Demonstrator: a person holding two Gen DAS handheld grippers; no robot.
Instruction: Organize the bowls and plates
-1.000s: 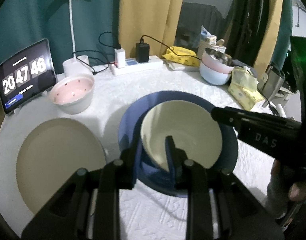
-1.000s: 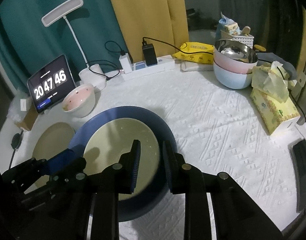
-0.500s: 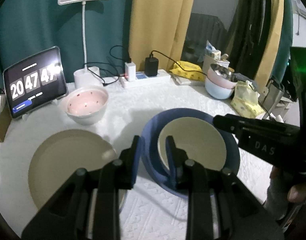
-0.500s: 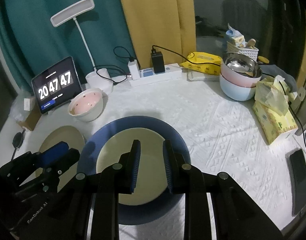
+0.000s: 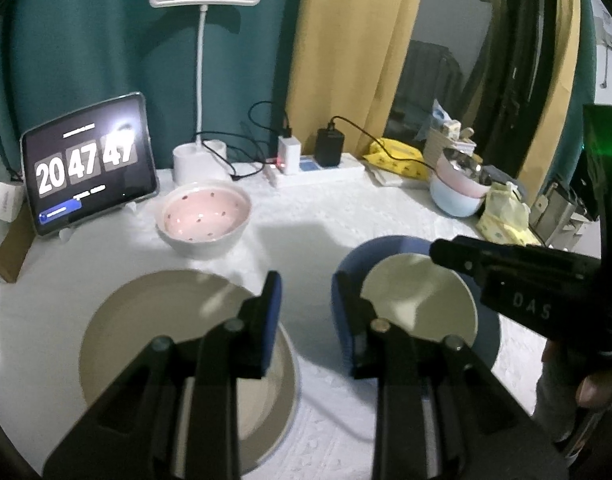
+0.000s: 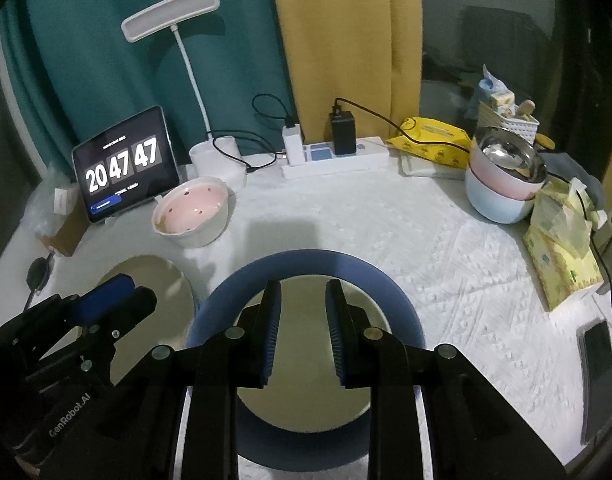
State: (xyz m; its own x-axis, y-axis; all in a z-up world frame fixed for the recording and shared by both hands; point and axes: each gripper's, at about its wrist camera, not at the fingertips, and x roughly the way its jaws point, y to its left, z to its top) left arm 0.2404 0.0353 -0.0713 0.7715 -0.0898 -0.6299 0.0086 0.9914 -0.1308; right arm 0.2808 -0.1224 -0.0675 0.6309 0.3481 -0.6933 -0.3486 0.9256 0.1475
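A cream plate [image 6: 306,300] lies inside a larger blue plate [image 6: 369,280] on the white tablecloth. My right gripper [image 6: 304,320] hovers above their near side, open by a narrow gap with nothing between its fingers. A beige plate [image 5: 178,340] lies to the left of the blue plate [image 5: 353,264]. My left gripper [image 5: 307,312] hangs over the strip of cloth between these two plates, open and holding nothing. A pink-lined bowl [image 5: 204,216] stands behind the beige plate. The right gripper [image 5: 441,250] reaches in over the cream plate [image 5: 417,300].
Stacked pastel bowls [image 6: 501,184] topped by a metal bowl stand at the back right, beside tissue packs [image 6: 561,256]. A clock tablet [image 5: 86,168], lamp base [image 5: 198,160] and power strip [image 5: 317,168] line the back. A phone [image 6: 597,364] lies near the right edge.
Both grippers drew back and rose from the stacked plates. The left gripper's fingers, which straddled the plates' near rim, came off it and moved left.
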